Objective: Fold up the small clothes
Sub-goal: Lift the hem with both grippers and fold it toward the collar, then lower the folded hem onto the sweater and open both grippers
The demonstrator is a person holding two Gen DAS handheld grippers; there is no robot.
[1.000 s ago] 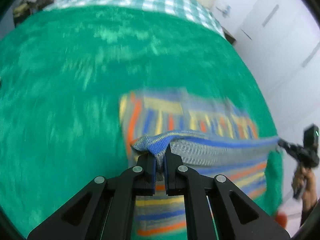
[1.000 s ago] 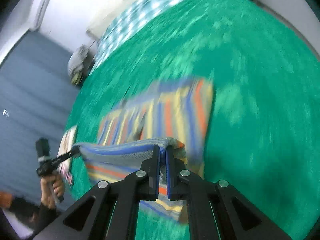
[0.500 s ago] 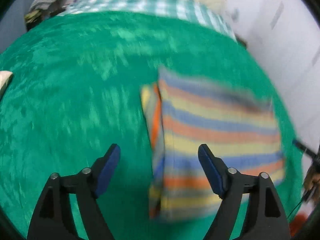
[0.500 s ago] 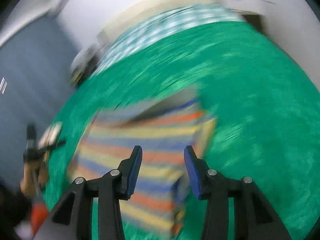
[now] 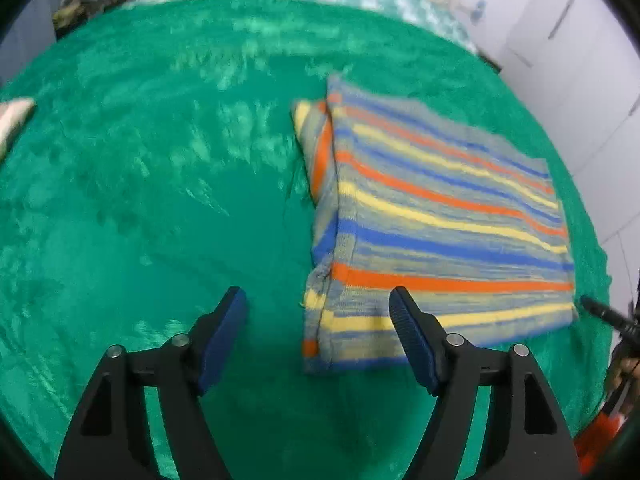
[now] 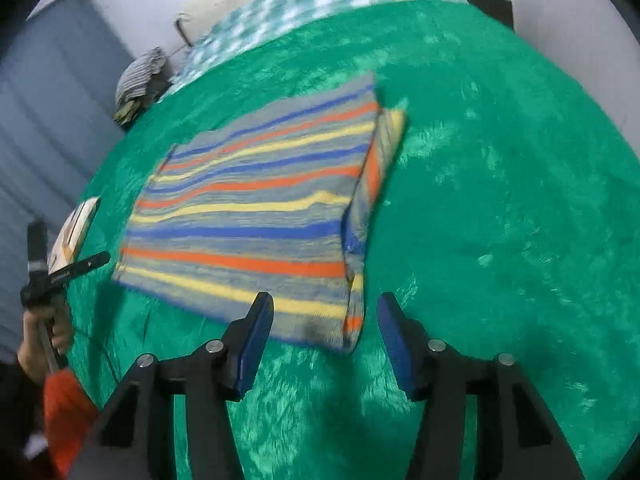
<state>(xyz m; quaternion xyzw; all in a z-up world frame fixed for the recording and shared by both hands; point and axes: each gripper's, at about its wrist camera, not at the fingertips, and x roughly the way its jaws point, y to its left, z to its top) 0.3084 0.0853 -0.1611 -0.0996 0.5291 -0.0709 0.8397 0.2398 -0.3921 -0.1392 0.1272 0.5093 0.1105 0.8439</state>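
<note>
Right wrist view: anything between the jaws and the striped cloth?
Nothing. In that view the right gripper, jaws opening, has only bare green blanket before the striped cloth's near corner.

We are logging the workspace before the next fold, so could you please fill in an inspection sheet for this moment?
Surface: green plush blanket spread over a bed, with checked bedding showing at the far end.
Job's things: striped knit garment lying folded flat, one narrow layer sticking out along a side edge.
Clutter: bundle of grey striped cloth at the bed's far corner; a light flat object at the blanket's edge, too unclear to name.
Grippers: left gripper jaws closing, right gripper jaws opening; neither grips the garment.
Cables: nothing seen.
Surroundings: white cupboard doors; blue-grey wall.
</note>
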